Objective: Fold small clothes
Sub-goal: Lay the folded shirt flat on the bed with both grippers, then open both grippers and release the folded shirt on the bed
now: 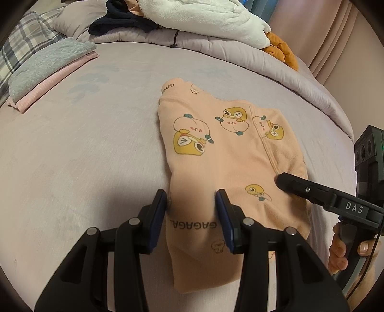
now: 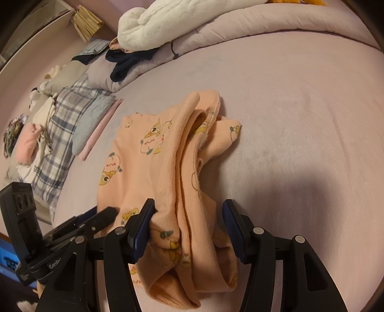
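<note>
Left wrist view: peach cartoon-print garment [image 1: 230, 153] lies folded flat mid-bed on the lilac bed sheet [image 1: 84, 144]. Left gripper [image 1: 191, 204] sits over its near-left edge, jaws spread wide, fabric between the pads but not pinched. Right gripper [image 1: 279, 178] comes in from the right, tip resting on the garment's right side; from this angle I can't tell its gap. Far left: folded stack of grey and pink clothes [image 1: 48, 72]. At the back, a rolled lilac duvet [image 1: 216, 45] with a white fleece blanket [image 1: 204, 16] and dark navy clothing [image 1: 117, 21] on top.

Right wrist view: right gripper [image 2: 188, 216] is wide, straddling the garment's [image 2: 144, 156] layered folded edge; left pad touches cloth, right pad is clear. Left gripper [image 2: 112, 211] tip is on the garment just beside it. Plaid pillow [image 2: 64, 124] at left.
</note>
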`<state>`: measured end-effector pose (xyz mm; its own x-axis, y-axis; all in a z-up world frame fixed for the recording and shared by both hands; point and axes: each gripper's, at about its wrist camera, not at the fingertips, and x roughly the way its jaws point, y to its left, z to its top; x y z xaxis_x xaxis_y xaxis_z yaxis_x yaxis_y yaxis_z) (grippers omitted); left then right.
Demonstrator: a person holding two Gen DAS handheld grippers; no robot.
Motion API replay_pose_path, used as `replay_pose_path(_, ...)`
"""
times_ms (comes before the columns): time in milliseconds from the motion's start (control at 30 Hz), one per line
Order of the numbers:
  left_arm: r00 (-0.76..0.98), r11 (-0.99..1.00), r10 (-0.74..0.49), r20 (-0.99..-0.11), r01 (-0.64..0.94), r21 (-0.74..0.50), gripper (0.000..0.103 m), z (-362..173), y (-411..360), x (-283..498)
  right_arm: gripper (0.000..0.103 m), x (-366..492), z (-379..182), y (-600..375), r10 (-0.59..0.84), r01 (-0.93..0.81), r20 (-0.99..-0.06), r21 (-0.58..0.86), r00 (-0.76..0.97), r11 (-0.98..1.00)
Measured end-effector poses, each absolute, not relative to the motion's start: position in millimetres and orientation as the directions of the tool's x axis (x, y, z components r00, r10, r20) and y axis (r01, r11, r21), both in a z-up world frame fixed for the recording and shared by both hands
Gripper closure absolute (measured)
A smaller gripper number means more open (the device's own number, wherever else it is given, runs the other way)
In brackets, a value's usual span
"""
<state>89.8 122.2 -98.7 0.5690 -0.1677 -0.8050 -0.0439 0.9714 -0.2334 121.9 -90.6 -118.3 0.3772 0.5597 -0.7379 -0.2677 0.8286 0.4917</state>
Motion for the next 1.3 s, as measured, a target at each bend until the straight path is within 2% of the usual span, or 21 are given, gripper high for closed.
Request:
replay_pose_path(467,0.566,0.974,-0.157,-0.81,-0.047,-0.222,0.06,-98.9,117.8,72.8,0.041,104.0,-115.9,-94.1,0.52,-0.284,-0.755,0.437,0.401,0.853)
replay_pose_path(1300,0.542,0.976,-0.146,-0.828,-0.055,-0.208,0.057,-102.2,112.5,44.4,0.041,74.3,-111.4,-89.4,0.468,-0.318,-0.791,0.36,0.395,0.877)
